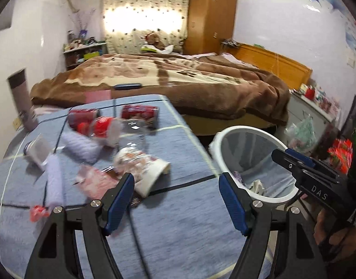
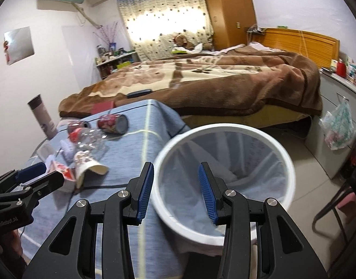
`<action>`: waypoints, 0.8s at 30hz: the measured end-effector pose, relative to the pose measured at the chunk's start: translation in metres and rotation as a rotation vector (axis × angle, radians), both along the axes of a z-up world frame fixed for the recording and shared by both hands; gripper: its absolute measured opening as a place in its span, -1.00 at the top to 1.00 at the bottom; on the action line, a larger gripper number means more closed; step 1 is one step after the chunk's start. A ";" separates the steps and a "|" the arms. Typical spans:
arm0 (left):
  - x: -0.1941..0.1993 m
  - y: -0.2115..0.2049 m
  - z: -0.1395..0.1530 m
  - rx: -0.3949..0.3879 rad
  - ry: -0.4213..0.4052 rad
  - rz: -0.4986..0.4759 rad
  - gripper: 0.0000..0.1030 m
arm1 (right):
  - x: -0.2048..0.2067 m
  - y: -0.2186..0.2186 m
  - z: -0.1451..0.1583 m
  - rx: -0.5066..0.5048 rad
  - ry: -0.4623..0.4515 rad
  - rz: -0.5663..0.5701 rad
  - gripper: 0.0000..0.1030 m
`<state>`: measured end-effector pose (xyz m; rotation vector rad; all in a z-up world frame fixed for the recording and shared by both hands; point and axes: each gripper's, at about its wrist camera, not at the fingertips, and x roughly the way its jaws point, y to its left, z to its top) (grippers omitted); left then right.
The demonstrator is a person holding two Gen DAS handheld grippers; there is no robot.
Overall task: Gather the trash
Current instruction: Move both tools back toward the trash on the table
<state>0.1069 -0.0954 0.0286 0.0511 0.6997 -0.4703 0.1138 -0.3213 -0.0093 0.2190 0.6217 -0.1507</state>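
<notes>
Trash lies on the blue-clothed table (image 1: 178,220): a tipped paper cup (image 1: 143,169), two red cans (image 1: 138,112), a clear bottle with a red label (image 1: 103,127), lavender rolls (image 1: 80,144) and a red wrapper (image 1: 38,212). My left gripper (image 1: 176,200) is open and empty, just short of the cup. A white bin (image 1: 245,127) with a liner stands off the table's right edge, with a few scraps at its bottom. My right gripper (image 2: 176,190) is open and empty at the bin's near rim (image 2: 226,125). The cup (image 2: 87,165) and one can (image 2: 112,123) lie to its left.
A tall grey flask (image 1: 21,97) stands at the table's far left. Behind the table is a bed with a brown blanket (image 1: 178,76), then a wooden wardrobe (image 1: 212,16). A white cabinet with a hanging plastic bag (image 2: 338,125) and a chair frame (image 2: 333,207) are on the right.
</notes>
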 end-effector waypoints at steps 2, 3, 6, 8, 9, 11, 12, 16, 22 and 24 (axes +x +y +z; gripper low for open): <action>0.001 0.014 -0.002 0.005 0.003 0.040 -0.51 | 0.002 0.009 0.000 0.000 -0.001 0.020 0.19; 0.000 0.021 -0.004 0.008 0.002 0.059 -0.51 | 0.004 0.015 0.000 0.001 0.000 0.034 0.19; 0.002 0.043 -0.007 0.003 0.012 0.107 -0.51 | 0.007 0.027 -0.001 -0.003 0.002 0.069 0.19; 0.002 0.057 -0.009 0.001 0.012 0.132 -0.51 | 0.012 0.038 -0.002 -0.007 0.007 0.094 0.19; 0.002 0.063 -0.010 0.002 0.013 0.145 -0.51 | 0.015 0.043 -0.003 -0.008 0.010 0.109 0.19; 0.003 0.078 -0.013 0.001 0.017 0.173 -0.51 | 0.018 0.052 -0.003 -0.012 0.012 0.135 0.19; 0.003 0.084 -0.014 0.003 0.019 0.187 -0.51 | 0.020 0.056 -0.003 -0.015 0.015 0.144 0.19; 0.007 0.112 -0.021 0.002 0.037 0.243 -0.51 | 0.031 0.073 -0.006 -0.015 0.036 0.191 0.19; 0.013 0.145 -0.029 0.004 0.069 0.311 -0.52 | 0.047 0.097 -0.018 -0.006 0.082 0.251 0.19; 0.015 0.152 -0.032 -0.001 0.080 0.322 -0.52 | 0.052 0.102 -0.021 -0.007 0.098 0.266 0.19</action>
